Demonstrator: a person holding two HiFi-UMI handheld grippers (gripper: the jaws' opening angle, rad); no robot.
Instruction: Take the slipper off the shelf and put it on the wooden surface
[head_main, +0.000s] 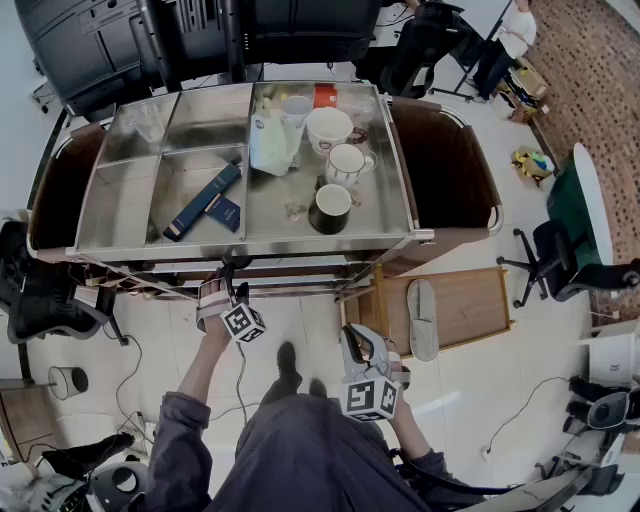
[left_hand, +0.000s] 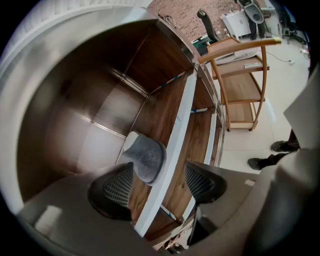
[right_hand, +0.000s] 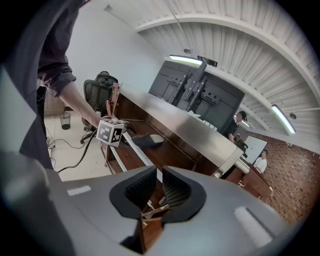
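Observation:
A grey slipper (left_hand: 145, 157) lies on the wooden shelf (left_hand: 165, 107) under the cart's steel top, its white sole towards the back. My left gripper (left_hand: 157, 185) is open at the shelf's front edge. Its left finger (left_hand: 112, 187) is just beside the slipper's toe and does not press on it. The shelf's white front strip (left_hand: 182, 125) runs between the jaws. From above, my left gripper (head_main: 225, 292) reaches under the cart's edge. My right gripper (head_main: 362, 348) is shut with nothing in it, low by the wooden surface (head_main: 470, 305), where a second slipper (head_main: 422, 318) lies. The right gripper view (right_hand: 157, 187) shows the shelf slipper (right_hand: 145, 141) too.
The cart top (head_main: 130, 190) carries several mugs (head_main: 346, 163), two blue books (head_main: 205, 200) and a bag. Office chairs (head_main: 570, 260) stand to the right and left. A black cable (head_main: 240, 375) runs over the floor by the person's shoes (head_main: 288, 365). A wooden rack (left_hand: 240, 75) stands beyond the cart.

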